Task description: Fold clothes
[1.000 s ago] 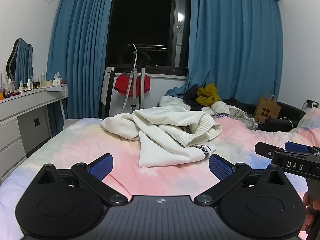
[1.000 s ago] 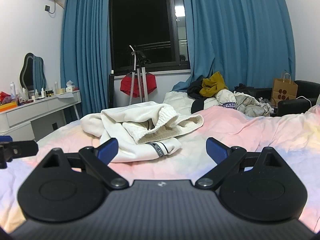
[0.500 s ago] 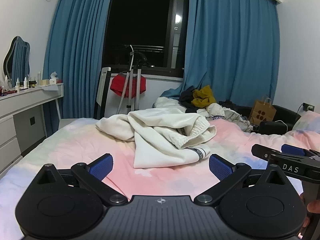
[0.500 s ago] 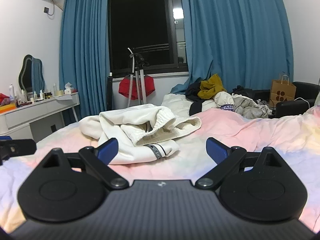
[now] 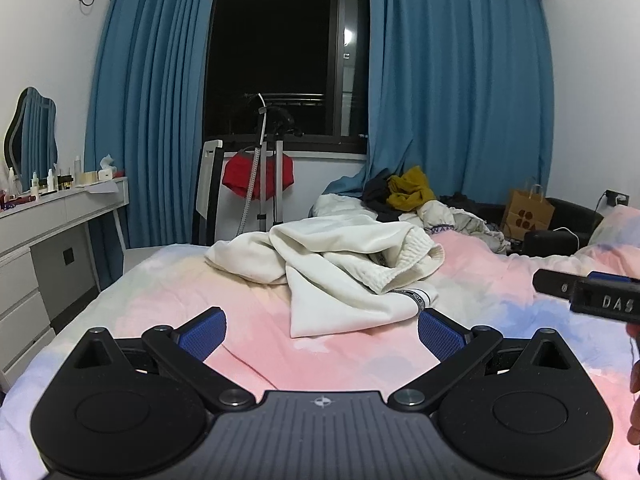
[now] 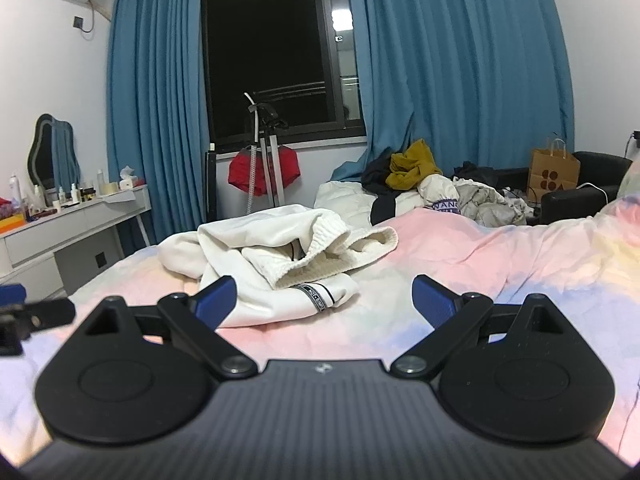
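The left gripper (image 5: 322, 330) hangs with its blue-padded fingers spread wide and nothing between them, low over the near part of the bed (image 5: 248, 304); the right gripper (image 6: 324, 300) is likewise gaping and empty, touching no cloth. Just ahead of both lies the task's thing — a crumpled cream sweatshirt (image 5: 340, 264), heaped toward the middle of the pastel bedsheet, its ribbed hem turned up and a black-and-white tape label at the near edge. It looks like the opening step: the approach, with nothing yet spread or folded. The next move probably calls for each gripper to come down on a separate edge of the heap — hem or shoulder, hard to pick out in the bunching — and draw it flat. Toward the far edge of the bed sits a pile of other clothes (image 6: 416, 172), well apart, with a brown paper bag (image 6: 554, 170) beyond it.
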Motion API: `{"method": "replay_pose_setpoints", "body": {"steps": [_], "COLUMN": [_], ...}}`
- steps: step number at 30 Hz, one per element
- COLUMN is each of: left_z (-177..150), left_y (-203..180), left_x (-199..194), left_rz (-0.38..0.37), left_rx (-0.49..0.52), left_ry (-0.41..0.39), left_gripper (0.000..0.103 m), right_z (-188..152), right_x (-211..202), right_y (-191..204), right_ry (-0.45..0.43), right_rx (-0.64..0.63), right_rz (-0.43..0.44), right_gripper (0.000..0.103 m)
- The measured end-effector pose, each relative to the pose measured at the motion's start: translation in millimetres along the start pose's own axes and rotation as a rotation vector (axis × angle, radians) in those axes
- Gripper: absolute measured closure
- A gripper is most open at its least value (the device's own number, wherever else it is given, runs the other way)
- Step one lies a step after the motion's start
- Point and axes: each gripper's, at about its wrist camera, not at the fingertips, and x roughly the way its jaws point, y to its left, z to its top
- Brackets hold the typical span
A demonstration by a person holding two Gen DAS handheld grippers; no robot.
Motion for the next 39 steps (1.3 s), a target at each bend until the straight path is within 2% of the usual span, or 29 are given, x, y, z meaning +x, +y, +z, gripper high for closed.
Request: {"method": "replay_pose_setpoints", "body": {"steps": [8,11,18,26,29,32,33,39], "left_z": [0,-3,-11,-2,-1,-2,-2,5], "left_y": [-6,-13,-31,-78,-94,-102,-107,-133], "left_x": [-11,-11,18,110,164,225,242,322], "left_rz": [-0.035,-0.055,-0.043,-0.036,-0.042,-0.055,-0.048,0.022], "left_rx": [0.015,0.049,0.095,0.185,0.212,0.193,0.201,0.275], "left_ry": [-0.011,-0.016,0.017,0.075,0.109,0.169,0.174,0.153], "left_gripper": [0.001,0.006,0.010,0.013,0.017,0.026,0.028,0.030], "right_z": [25,30,16,6,0,-12,-16,-39], "right_x": [-19,-22,-6,18,28,42,47,84], "right_y": [8,12,-12,-35,-45,-57,-61,-79], "right_ry": [0.052,0.033,0.053,0.056,0.060,0.090,0.100,0.165], "right_rx": [0.083,0.084,0.118,0.116,0.135,0.166,0.176,0.259], "right_rz": [-0.064,-0.074,-0.099,-0.100,-0.104,-0.123,-0.130,-0.096], "right_gripper": [0.007,0.007,0.007,0.007,0.007,0.007,0.007,0.007]}}
